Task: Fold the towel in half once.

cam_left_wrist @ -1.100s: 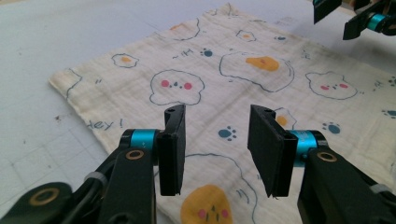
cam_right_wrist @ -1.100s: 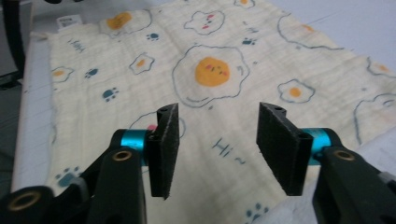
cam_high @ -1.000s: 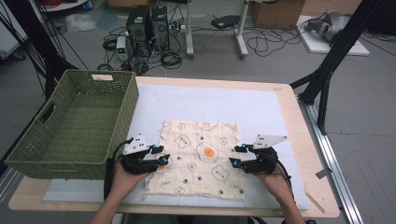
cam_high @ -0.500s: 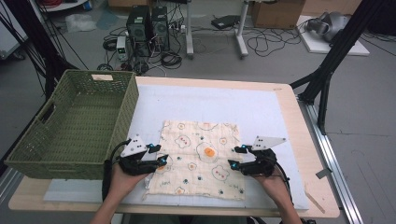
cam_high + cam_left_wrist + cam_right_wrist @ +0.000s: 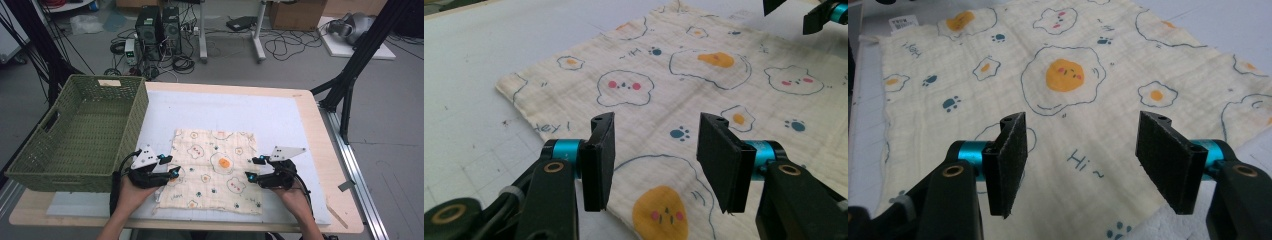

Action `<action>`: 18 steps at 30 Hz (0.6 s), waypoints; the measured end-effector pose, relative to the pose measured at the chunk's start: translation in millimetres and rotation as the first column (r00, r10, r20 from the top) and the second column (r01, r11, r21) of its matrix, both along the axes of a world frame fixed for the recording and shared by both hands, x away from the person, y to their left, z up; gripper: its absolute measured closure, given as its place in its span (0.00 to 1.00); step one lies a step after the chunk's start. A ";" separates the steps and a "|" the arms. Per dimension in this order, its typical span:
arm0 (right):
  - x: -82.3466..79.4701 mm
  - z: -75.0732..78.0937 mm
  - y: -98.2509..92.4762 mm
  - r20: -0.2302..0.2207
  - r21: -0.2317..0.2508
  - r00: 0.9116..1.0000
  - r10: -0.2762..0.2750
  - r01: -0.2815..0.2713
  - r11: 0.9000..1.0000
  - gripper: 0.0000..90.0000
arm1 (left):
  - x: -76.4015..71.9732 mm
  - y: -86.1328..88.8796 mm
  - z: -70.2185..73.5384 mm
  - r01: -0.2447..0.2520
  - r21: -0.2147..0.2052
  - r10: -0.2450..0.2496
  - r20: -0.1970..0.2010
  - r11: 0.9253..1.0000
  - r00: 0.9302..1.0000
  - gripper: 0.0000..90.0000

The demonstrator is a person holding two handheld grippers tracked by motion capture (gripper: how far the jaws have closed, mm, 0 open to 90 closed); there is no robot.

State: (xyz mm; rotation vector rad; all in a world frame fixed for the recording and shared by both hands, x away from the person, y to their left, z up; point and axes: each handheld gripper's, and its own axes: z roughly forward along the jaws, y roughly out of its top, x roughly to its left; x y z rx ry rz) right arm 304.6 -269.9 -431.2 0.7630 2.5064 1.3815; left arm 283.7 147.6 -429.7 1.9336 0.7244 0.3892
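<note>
Basket: we note a green woven plastic basket standing left of the left gripper.
Left gripper: jaws apart, gripping nothing, just been opening.
Cloth: cream muslin cloth with fried-egg prints lies flat between both grippers, under their fingertips.
Right gripper: jaws apart, gripping nothing, just been opening.

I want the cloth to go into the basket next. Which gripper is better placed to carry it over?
Probably the left gripper: it sits open at the cloth edge nearest the basket. The right gripper is across the cloth.
</note>
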 end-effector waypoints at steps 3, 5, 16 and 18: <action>1.1 -0.5 0.1 0.001 0.001 1.000 -0.002 0.002 1.000 0.43 | 2.9 0.8 0.3 -0.004 0.000 0.004 -0.001 1.000 1.000 0.56; 3.3 -1.4 0.2 -0.002 -0.001 1.000 0.004 -0.004 1.000 0.45 | 5.8 1.5 0.9 -0.008 -0.002 0.008 -0.003 1.000 1.000 0.56; 39.6 11.7 1.9 -0.030 -0.025 1.000 0.007 -0.008 1.000 0.49 | 39.4 -6.7 11.4 -0.077 -0.013 0.077 0.013 0.997 0.997 0.66; 50.2 14.9 2.8 -0.032 -0.024 0.999 -0.002 0.001 1.000 0.50 | 49.4 -9.8 12.7 -0.111 -0.009 0.112 0.012 0.994 0.994 0.68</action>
